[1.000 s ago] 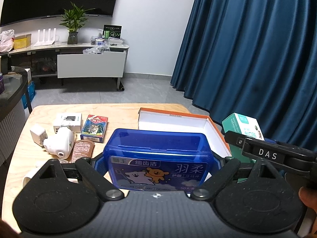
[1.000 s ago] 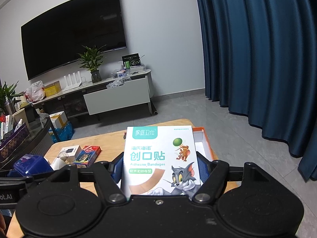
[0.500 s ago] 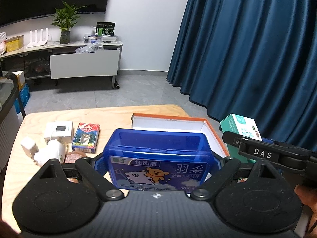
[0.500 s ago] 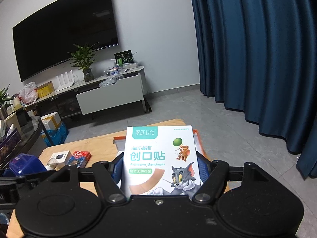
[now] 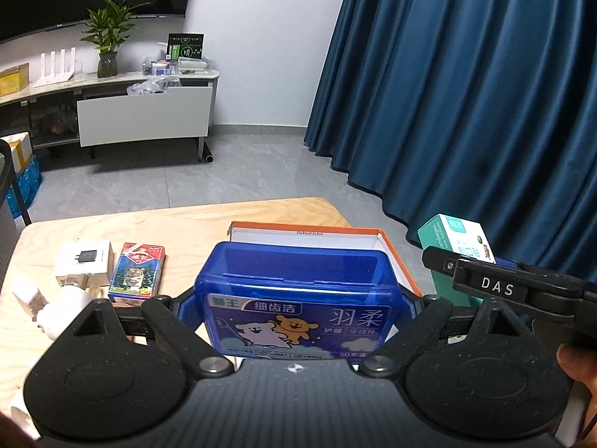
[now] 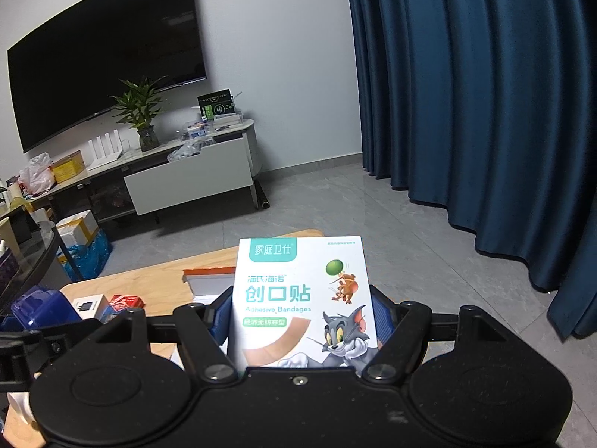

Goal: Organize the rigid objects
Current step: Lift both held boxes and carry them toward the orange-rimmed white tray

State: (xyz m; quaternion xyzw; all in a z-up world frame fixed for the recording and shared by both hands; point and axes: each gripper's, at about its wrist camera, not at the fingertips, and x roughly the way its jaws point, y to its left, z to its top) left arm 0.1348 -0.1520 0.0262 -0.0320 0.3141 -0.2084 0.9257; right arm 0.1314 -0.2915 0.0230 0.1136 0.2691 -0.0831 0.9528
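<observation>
My left gripper is shut on a blue plastic floss box, held above the wooden table just in front of an open white box with an orange rim. My right gripper is shut on a white and teal box of adhesive bandages, held upright over the table's right end. In the left wrist view the bandage box and the right gripper show at the right. The blue floss box shows at the lower left of the right wrist view.
On the table's left part lie a white charger box, a red card pack and white plugs. Blue curtains hang at the right. A TV console with a plant stands beyond the grey floor.
Both grippers have swung to the right with their boxes still held; the table items have slid left in both views and the orange-rimmed box now sits nearer the middle.
</observation>
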